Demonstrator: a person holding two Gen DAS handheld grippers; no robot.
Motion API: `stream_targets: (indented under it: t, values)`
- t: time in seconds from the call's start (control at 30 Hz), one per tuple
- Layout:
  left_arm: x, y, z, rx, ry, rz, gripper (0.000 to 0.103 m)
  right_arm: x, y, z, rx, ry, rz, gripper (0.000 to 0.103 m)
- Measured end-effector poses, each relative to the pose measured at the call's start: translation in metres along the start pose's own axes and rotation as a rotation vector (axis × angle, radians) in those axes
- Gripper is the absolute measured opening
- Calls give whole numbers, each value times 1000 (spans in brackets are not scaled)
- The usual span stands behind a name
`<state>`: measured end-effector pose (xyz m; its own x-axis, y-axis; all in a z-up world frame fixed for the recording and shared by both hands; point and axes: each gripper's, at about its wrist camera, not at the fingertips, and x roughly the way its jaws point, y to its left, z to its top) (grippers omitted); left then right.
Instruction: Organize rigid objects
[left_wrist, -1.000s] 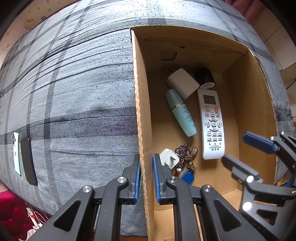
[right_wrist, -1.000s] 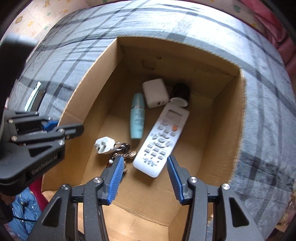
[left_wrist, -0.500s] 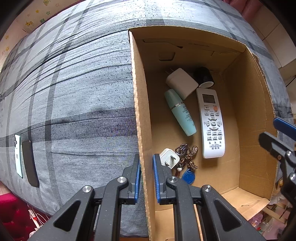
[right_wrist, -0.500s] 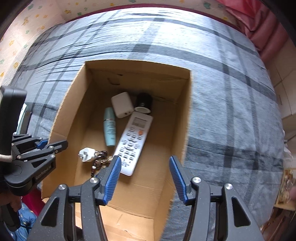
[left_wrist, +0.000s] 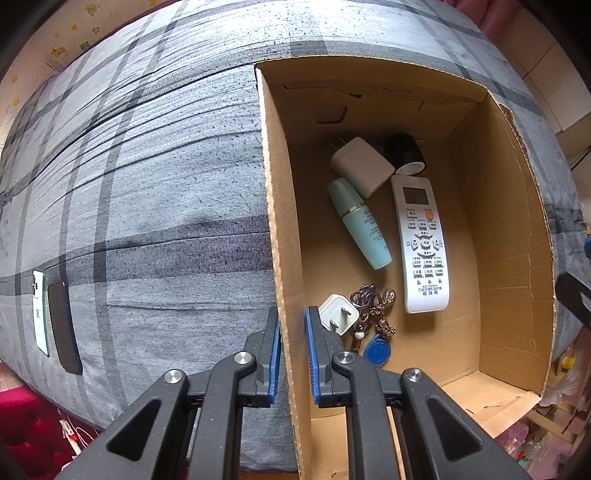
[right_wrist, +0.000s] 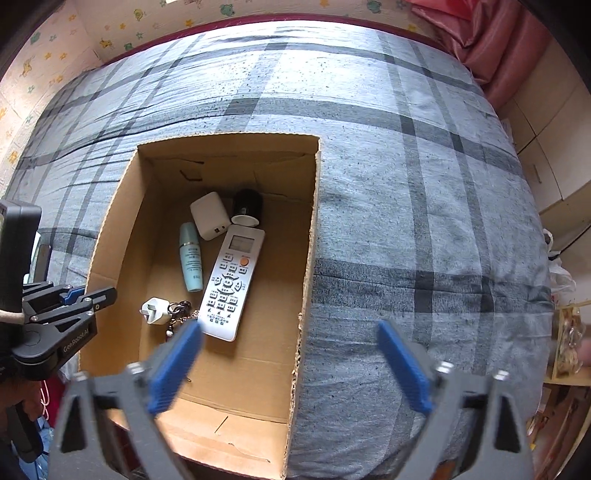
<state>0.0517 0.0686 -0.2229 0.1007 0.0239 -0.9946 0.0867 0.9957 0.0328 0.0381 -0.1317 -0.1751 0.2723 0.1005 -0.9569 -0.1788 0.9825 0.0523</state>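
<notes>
Left tool (left_wrist: 291, 349) was clamped on the cardboard box (left_wrist: 284, 229) wall, box on the bed (right_wrist: 406, 184). Right tool (right_wrist: 288, 363) had just been opening, nothing between pads. Remote (right_wrist: 232, 282) lay in the box, 11 o'clock of it.

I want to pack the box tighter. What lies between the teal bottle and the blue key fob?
In the left wrist view, the key ring bunch lies between the teal bottle and the blue key fob.
</notes>
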Motion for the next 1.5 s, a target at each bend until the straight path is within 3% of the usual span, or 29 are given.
stream_targets:
  t: [0.27, 0.3, 0.33, 0.4, 0.43, 0.67, 0.87, 1.03, 1.17, 1.5]
  values:
    - [-6, -1, -1, 7, -13, 17, 18, -11, -1, -2, -6, -24, -12, 103]
    - [-8, -1, -1, 5, -21, 24, 33, -13, -1, -2, -10, -30, -17, 103]
    - [-11, -1, 0, 2, -26, 32, 64, -15, -1, -2, -14, -35, -21, 103]
    - [-16, 1, 0, -8, -37, 43, 98, -20, -2, -1, -11, -40, -23, 103]
    - [-20, 2, 0, -10, -48, 47, 102, -21, -2, 0, -8, -41, -20, 103]
    - [-51, 4, -4, -18, -30, 42, 103, -49, -5, 4, 3, -53, -31, 103]
    - [-89, -8, -8, 37, -80, 89, 103, -84, -9, 9, 22, -61, -49, 103]
    - [-120, -16, -9, 35, -117, 82, 103, -108, -9, 13, 12, -63, -50, 103]
    - [-142, -24, -14, 45, -121, 30, 103, -131, -10, 15, 2, -70, -41, 103]
    - [-190, -43, -36, 51, -145, 24, 103, -184, -15, 7, -15, -109, -37, 103]
